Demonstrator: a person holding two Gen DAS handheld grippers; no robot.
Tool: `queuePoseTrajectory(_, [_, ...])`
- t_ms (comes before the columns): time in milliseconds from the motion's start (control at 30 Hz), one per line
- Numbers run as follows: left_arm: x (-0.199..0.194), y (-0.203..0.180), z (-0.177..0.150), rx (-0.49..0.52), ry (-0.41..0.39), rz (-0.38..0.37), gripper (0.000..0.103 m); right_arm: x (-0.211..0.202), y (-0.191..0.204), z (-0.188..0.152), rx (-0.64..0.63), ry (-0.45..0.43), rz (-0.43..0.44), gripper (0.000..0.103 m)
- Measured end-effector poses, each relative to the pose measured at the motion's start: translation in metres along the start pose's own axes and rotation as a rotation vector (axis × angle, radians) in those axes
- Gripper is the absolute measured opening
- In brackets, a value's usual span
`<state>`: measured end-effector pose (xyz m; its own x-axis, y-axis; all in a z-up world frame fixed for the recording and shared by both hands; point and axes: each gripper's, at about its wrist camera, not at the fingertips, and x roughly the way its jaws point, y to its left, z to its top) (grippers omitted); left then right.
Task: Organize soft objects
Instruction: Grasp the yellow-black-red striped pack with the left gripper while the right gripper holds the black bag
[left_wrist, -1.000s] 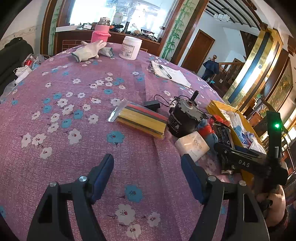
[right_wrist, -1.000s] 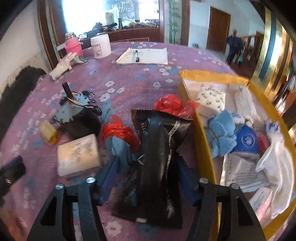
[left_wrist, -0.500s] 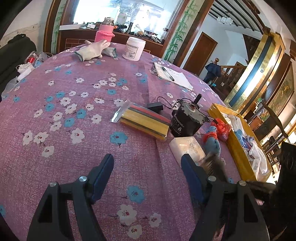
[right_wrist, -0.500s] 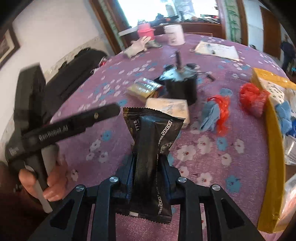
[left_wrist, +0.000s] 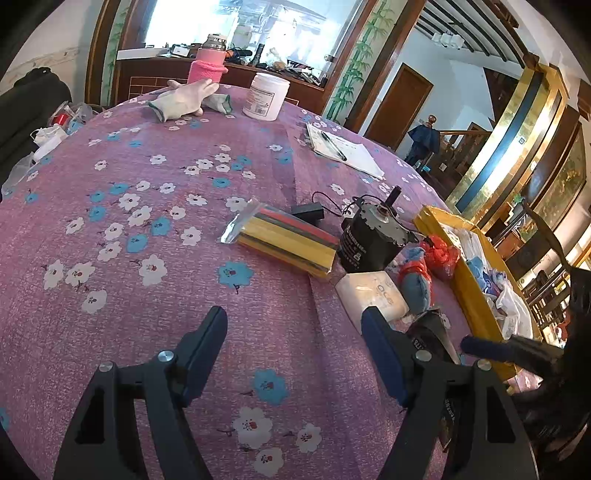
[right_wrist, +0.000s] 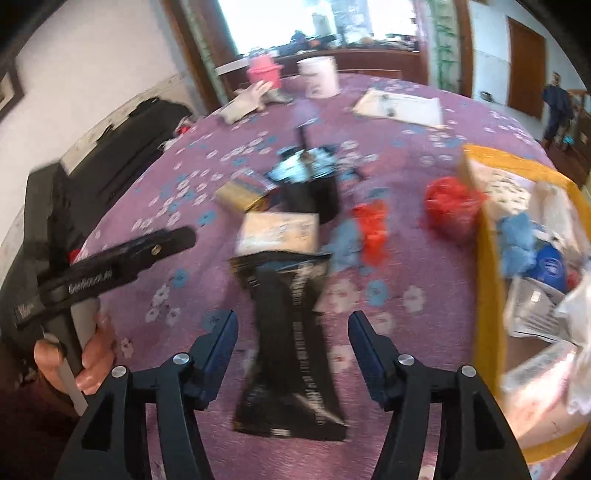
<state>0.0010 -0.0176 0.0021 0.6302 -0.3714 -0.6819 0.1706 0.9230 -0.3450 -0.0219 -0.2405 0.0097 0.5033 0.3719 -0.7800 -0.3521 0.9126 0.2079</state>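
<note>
A black foil packet (right_wrist: 295, 387) lies flat on the purple flowered tablecloth, between the fingers of my right gripper (right_wrist: 291, 321). Its jaws are opening and the pads stand clear of the packet. In the left wrist view the packet (left_wrist: 432, 332) peeks out behind my left gripper (left_wrist: 293, 317), which is open over bare cloth with nothing in it. A blue cloth tied with red (right_wrist: 354, 236), a red bag (right_wrist: 450, 206) and a white soft pack (right_wrist: 277, 232) lie beyond the packet. The yellow box (right_wrist: 484, 258) at the right holds several soft items.
A black motor (left_wrist: 369, 240) with a cable and a bag of yellow and red tubes (left_wrist: 288, 240) sit mid-table. Far back are a white glove (left_wrist: 181, 101), a pink bottle (left_wrist: 207, 66), a white jar (left_wrist: 266, 96) and papers with a pen (left_wrist: 343, 151).
My right gripper gripped the black packet, lifted it away from the yellow box and swung left, then opened; the packet now lies loose on the cloth. The left gripper stayed still.
</note>
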Motion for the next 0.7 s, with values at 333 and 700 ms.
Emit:
queuePoseTrajectory(333, [0.002,0.001,0.0,-0.003,0.011,0.003,0.074,0.02,0.017,0.0,-0.081,-0.025,-0.015,0.032])
queuePoseTrajectory(700, [0.022,0.006,0.014,-0.134,0.185,0.042,0.074,-0.029,-0.044,-0.006,0.096,-0.428,0.051,0.032])
